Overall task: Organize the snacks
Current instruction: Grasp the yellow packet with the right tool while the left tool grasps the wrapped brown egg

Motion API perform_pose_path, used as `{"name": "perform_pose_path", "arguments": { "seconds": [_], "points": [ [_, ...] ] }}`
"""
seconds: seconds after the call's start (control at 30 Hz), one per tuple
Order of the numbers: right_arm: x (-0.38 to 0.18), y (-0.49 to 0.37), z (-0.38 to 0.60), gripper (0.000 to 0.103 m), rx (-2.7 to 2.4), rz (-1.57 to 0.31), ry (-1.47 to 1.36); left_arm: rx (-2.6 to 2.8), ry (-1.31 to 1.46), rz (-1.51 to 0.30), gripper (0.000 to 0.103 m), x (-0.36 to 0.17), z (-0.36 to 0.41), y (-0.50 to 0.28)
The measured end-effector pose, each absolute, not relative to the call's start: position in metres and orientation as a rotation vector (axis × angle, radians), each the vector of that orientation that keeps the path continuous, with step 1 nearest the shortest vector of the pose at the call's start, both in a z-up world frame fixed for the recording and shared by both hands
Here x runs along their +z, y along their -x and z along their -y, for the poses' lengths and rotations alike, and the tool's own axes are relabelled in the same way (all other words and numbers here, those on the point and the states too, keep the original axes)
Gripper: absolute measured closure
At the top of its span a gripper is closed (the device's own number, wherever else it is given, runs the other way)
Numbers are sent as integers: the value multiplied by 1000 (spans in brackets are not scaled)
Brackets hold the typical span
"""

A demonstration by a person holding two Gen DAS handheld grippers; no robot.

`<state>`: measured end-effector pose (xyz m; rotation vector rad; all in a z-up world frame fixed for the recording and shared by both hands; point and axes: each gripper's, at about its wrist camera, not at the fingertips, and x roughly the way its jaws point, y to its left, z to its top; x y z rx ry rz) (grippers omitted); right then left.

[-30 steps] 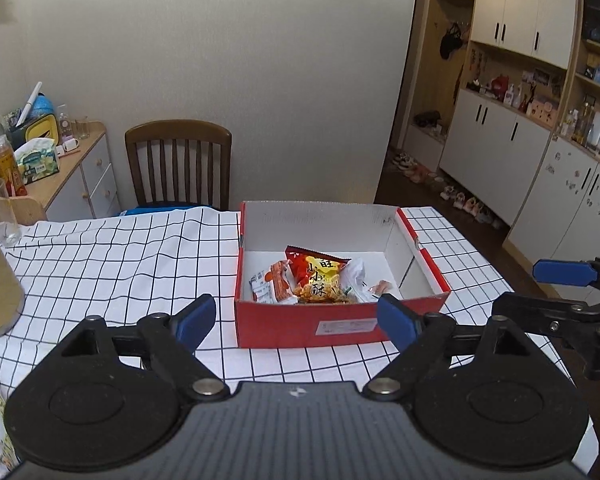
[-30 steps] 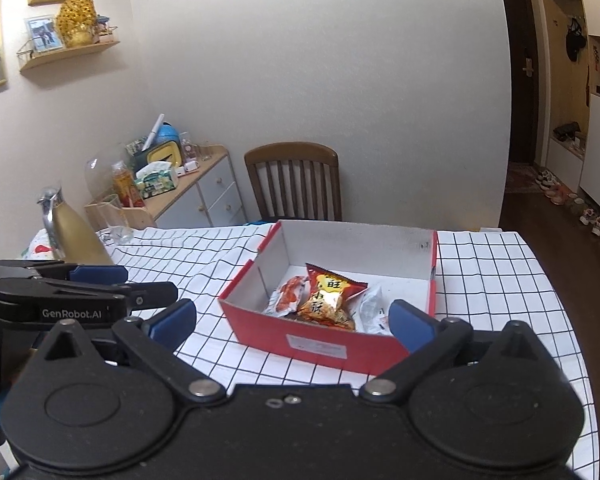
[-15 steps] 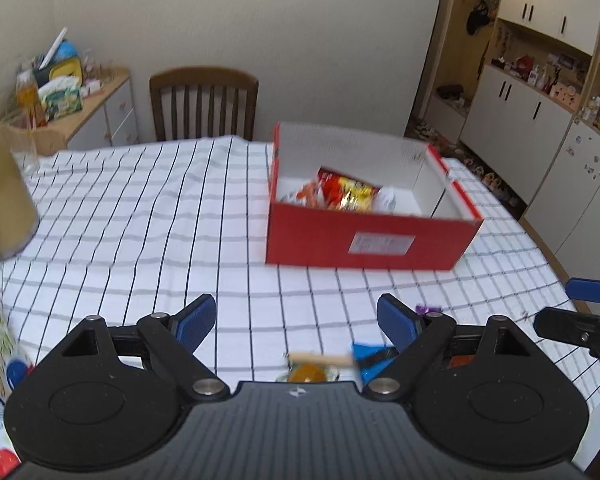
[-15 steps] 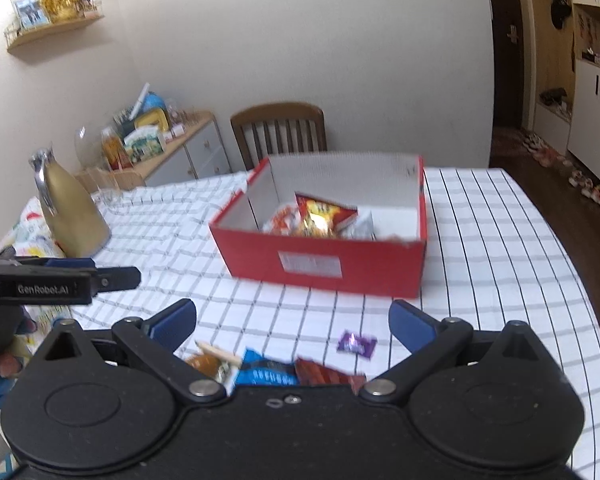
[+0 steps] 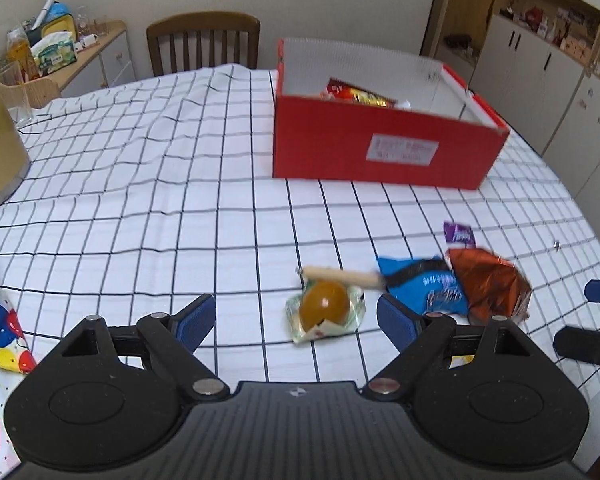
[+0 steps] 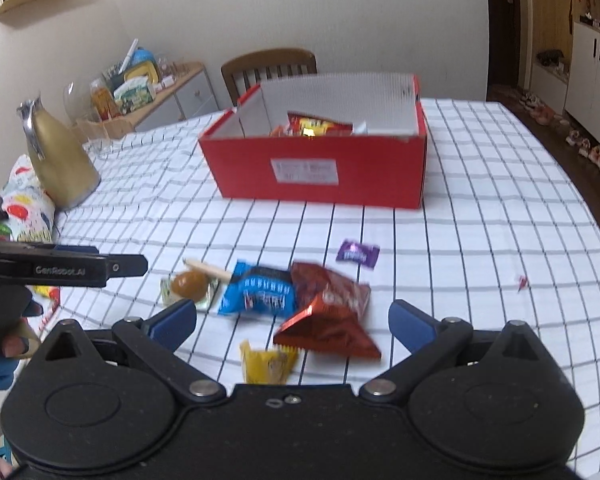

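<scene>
Left wrist view: the left gripper (image 5: 296, 318) hangs with its fingers spread and empty, and the jelly cup (image 5: 324, 307) lies on the table (image 5: 140, 200) between and just ahead of them, nearer the right-hand one. Its wooden stick (image 5: 342, 276) runs crosswise. The right gripper (image 6: 292, 318), fingers also spread, frames the red packet (image 6: 328, 320); the red box (image 6: 320, 164) sits well beyond.
</scene>
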<state>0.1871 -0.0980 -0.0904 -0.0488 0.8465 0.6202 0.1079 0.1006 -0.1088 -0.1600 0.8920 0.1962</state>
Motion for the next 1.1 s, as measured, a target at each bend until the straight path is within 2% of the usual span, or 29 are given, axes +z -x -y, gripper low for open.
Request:
{"name": "perform_pose_path", "arguments": {
  "seconds": [0.23,0.6,1.1],
  "points": [
    [-117,-173,89,2,647,-902,113,163,133,-932,15,-129,-97,-115],
    [-146,-174,81,14,677,-994,128,126,90,-982,15,-153,-96,-136],
    [-165,-181,61,25,745,-1035,198,43,15,-1047,15,-176,-90,-163]
  ]
}}
